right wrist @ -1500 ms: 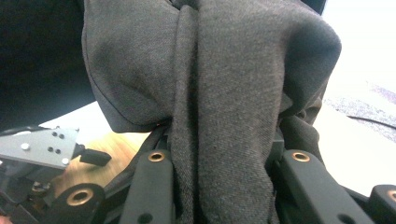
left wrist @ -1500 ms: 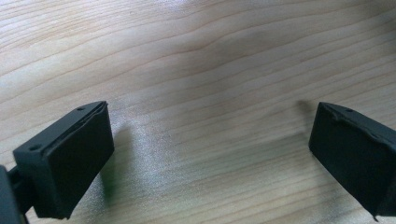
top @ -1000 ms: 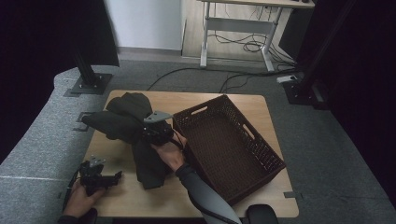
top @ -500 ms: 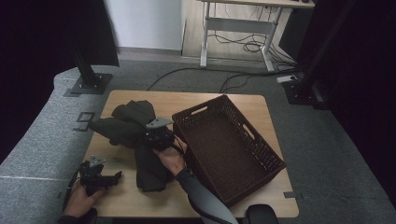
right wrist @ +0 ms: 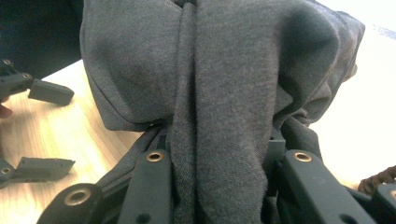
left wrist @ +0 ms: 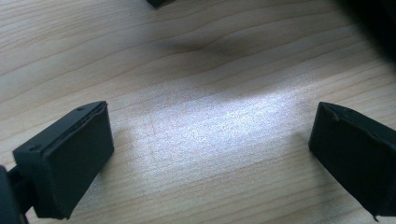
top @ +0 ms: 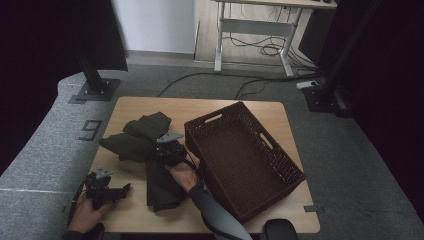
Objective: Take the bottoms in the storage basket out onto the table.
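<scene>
1. While my right tool [top: 159, 150] sits over the middle of the wooden surface [top: 235, 107], it is clamped on a bunched fold of the dark grey garment [top: 142, 142]; in the right gripper view the cloth [right wrist: 219, 93] runs down between the 2 jaws and hangs over them.
2. From the high view I see the garment lying on the left half of the surface, one part spread toward the far left, another part trailing toward the near edge under my right hand [top: 182, 175].
3. My right hand rests on the near part of the garment, just beside the left wall of the brown woven basket [top: 280, 165].
4. That basket stands on the right half of the surface, set at an angle, and its near corner reaches the surface's front edge.
5. My left tool [top: 125, 189] is released: in the left gripper view its 2 jaws stand wide apart over bare wood, with nothing between them.
6. I hold the left tool low at the near left corner of the surface, apart from the garment, with my left hand [top: 90, 212] at the surface's edge.
7. Its jaws also show at the left edge of the right gripper view, beyond the cloth.
</scene>
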`<state>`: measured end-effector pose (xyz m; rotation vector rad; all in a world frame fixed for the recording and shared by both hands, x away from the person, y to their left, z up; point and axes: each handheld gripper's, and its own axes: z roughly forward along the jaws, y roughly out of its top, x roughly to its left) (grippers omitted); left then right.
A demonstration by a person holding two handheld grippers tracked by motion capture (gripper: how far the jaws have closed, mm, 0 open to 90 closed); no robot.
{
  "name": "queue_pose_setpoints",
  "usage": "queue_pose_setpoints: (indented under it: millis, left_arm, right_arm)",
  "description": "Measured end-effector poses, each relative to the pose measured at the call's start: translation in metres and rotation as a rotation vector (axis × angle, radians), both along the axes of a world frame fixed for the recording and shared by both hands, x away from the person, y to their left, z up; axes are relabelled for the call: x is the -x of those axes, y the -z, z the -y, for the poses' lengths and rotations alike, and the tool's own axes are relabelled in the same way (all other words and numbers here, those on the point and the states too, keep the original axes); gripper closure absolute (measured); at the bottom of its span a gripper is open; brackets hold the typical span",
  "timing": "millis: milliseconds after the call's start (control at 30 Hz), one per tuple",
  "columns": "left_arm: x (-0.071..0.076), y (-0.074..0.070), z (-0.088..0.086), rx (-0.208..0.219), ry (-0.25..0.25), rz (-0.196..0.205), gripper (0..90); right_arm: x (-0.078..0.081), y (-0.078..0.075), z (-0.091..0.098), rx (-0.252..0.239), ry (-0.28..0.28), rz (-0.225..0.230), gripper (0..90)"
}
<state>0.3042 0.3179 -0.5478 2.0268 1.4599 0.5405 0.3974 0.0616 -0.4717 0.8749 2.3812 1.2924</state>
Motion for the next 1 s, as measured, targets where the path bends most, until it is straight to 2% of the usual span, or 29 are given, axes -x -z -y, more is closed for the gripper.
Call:
queue_pose_setpoints:
  millis: [367,500,533,767,900,933,1000]
  left_arm:
    - [0.000,0.000,0.000,-0.001,0.000,0.000,0.0]
    - [0.000,0.000,0.000,-0.002,0.001,0.001,0.0]
    - [0.000,0.000,0.000,-0.002,0.001,0.001,0.0]
    - [0.000,0.000,0.000,-0.001,-0.001,0.000,0.0]
    - [0.000,0.000,0.000,-0.002,0.001,0.000,0.0]
    - [0.000,0.000,0.000,-0.002,0.001,0.000,0.0]
    - [0.000,0.000,0.000,-0.002,0.000,0.000,0.0]
  right_arm:
    - [-0.003,0.020,0.000,0.049,0.007,-0.044,62.2]
    - [-0.004,0.027,0.001,0.066,0.006,-0.065,58.2]
    - [-0.005,0.029,0.001,0.070,0.004,-0.075,54.6]
    - [-0.005,0.024,0.001,0.078,-0.017,-0.077,43.7]
    - [-0.004,0.019,0.002,0.063,-0.030,-0.079,38.0]
    - [-0.003,0.015,0.003,0.059,-0.031,-0.062,34.0]
    - [-0.001,0.011,0.005,0.066,-0.027,-0.048,32.8]
